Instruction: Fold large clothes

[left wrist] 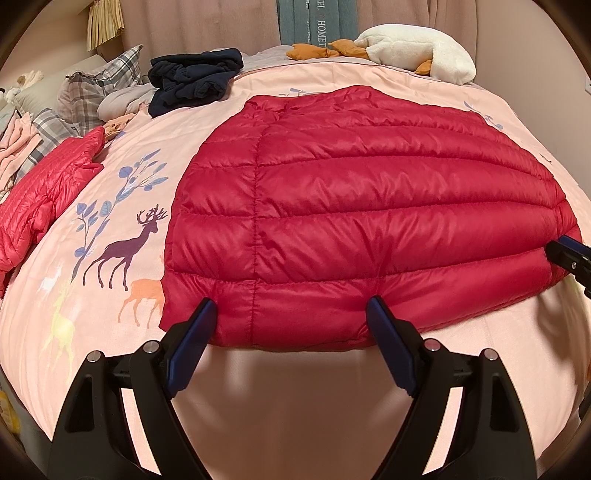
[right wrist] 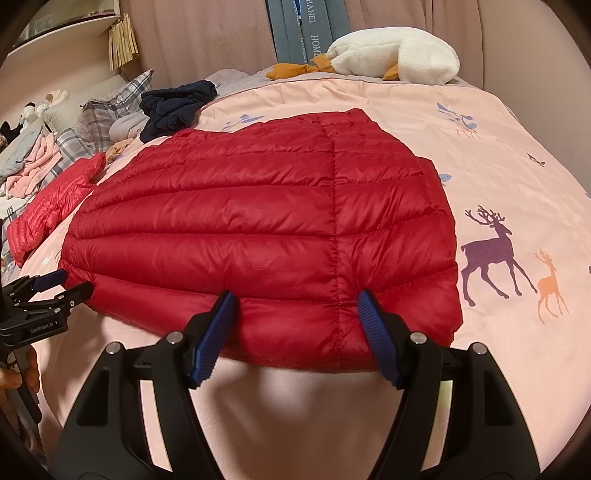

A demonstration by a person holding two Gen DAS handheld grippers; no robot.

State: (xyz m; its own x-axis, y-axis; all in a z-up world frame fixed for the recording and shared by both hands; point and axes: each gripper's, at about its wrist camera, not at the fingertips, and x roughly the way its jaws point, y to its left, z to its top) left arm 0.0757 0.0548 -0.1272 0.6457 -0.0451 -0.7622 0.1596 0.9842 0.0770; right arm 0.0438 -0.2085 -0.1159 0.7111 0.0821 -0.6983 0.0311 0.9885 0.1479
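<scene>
Behind the bed [right wrist: 480, 122], a grey-blue hanging [right wrist: 306, 29] reads "HOME" and partly "HANEL"; my left gripper [right wrist: 61, 284] carries "GenRobot.AI" on its body. The red down jacket [left wrist: 369, 206] lies flat on the pink deer-print cover, hem toward me. Both my left gripper [left wrist: 291, 306] and right gripper [right wrist: 295, 299] are spread apart, fingertips resting on that hem.

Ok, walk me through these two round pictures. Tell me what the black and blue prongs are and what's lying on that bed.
The prongs are hand-held tongs, one per hand, each carrying a fisheye camera that looks along its fingers. One picture comes from the left tongs, the other from the right tongs. Both stand open at the near hem of a red puffer jacket spread on the pink deer-print cover; nothing is gripped. Farther back lie a dark navy garment, a second red jacket and a white plush goose.
</scene>
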